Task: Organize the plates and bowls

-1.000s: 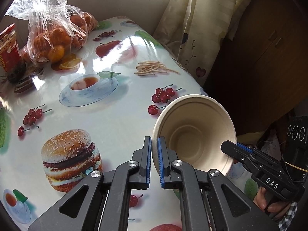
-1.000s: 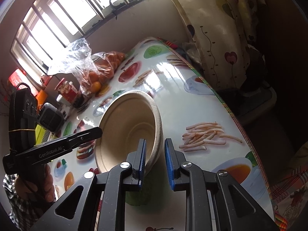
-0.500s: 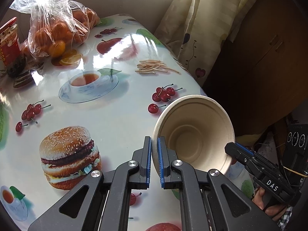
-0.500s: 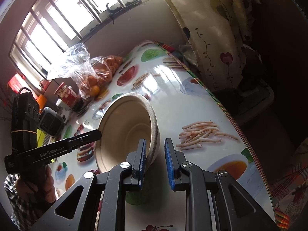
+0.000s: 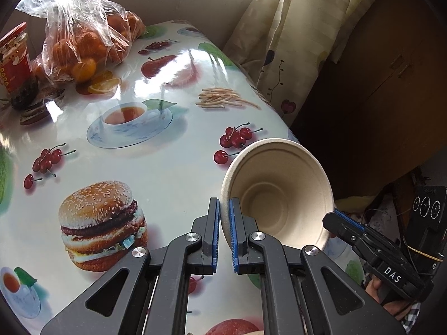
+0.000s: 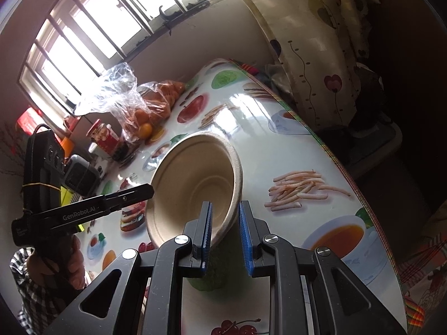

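A beige paper bowl [image 5: 279,192] is held tilted above the table's right edge, its inside facing both cameras. My left gripper [image 5: 224,234] is shut on its left rim. In the right wrist view the bowl [image 6: 195,187] fills the middle, and my right gripper [image 6: 225,236] straddles its rim with a gap on each side. It is open. The right gripper also shows in the left wrist view [image 5: 338,222] at the bowl's lower right rim. The left gripper shows in the right wrist view [image 6: 145,191] at the bowl's left rim.
The table [image 5: 173,167] has a glossy cloth printed with food pictures. A plastic bag of oranges [image 5: 81,44] and a red jar [image 5: 14,58] stand at the back left. A curtain [image 5: 293,42] and a dark wooden cabinet [image 5: 391,83] are beyond the right edge.
The bowl has shifted slightly toward the table's right edge, still held by the left gripper. The right gripper's jaws have widened around the rim.
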`<action>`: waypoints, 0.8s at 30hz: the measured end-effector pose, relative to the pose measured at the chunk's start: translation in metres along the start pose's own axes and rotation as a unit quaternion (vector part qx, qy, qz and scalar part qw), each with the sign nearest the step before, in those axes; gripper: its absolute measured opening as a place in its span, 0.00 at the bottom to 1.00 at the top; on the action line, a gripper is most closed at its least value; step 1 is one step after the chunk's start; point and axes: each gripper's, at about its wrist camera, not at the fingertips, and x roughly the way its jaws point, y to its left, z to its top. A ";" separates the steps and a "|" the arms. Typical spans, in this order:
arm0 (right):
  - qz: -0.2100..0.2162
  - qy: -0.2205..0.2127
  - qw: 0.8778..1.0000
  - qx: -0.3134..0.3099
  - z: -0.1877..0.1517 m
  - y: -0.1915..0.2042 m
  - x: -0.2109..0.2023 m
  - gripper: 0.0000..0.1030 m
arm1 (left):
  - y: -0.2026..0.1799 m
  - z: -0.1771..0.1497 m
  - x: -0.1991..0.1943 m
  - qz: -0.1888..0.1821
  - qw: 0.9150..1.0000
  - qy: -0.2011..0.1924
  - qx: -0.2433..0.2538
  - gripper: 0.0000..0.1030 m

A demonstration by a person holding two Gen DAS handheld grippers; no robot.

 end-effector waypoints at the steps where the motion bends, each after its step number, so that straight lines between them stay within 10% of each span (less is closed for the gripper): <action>1: 0.002 0.000 1.000 0.003 0.001 -0.001 0.000 0.18 | 0.001 0.000 0.000 -0.001 1.000 0.000 -0.002 0.07; 24: 0.010 -0.020 1.000 0.000 0.002 0.014 -0.023 0.18 | -0.006 -0.009 -0.029 -0.013 1.000 -0.021 -0.002 0.07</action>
